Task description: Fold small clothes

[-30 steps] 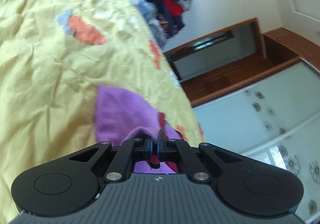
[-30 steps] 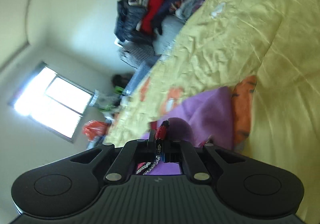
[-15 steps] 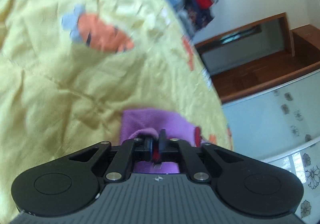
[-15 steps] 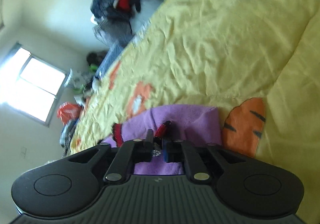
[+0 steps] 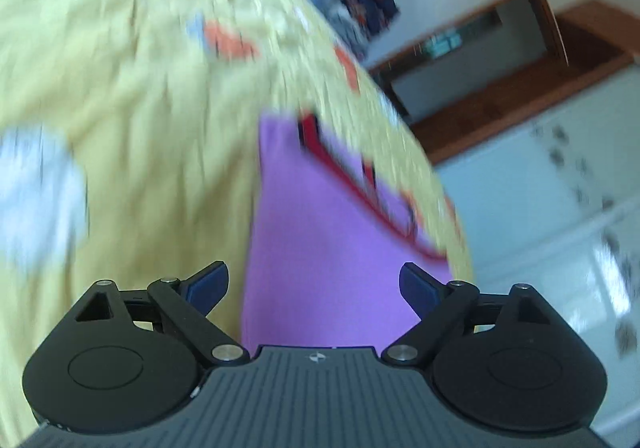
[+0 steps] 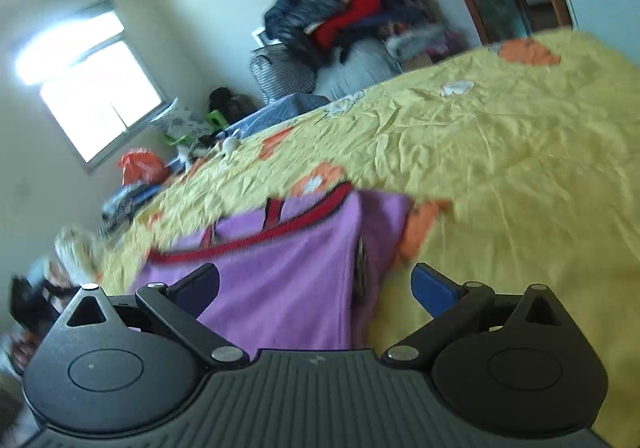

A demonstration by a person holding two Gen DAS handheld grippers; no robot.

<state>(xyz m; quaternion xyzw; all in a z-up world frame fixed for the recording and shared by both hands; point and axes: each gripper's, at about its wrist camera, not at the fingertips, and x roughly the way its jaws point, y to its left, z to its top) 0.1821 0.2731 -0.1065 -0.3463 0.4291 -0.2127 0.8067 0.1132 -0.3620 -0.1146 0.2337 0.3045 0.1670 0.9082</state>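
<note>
Left hand-held gripper (image 5: 314,288): jaws opening, spread wide; blue pads either side of the purple cloth, not pressing it.
Right hand-held gripper (image 6: 316,288): jaws opening, spread wide; cloth in the gap, pads clear of it.
Purple garment (image 5: 320,232): small, red-trimmed at its far edge; flat on the bed, near its edge, just ahead of both grippers; a fold line down its right part in the right wrist view (image 6: 288,276).
Bed cover (image 6: 500,152): yellow, creased, orange and white prints.
Clothes pile (image 6: 340,20): dark and red items, heaped at the bed's far end against the wall.
Window (image 6: 92,88): bright, on the far wall.
</note>
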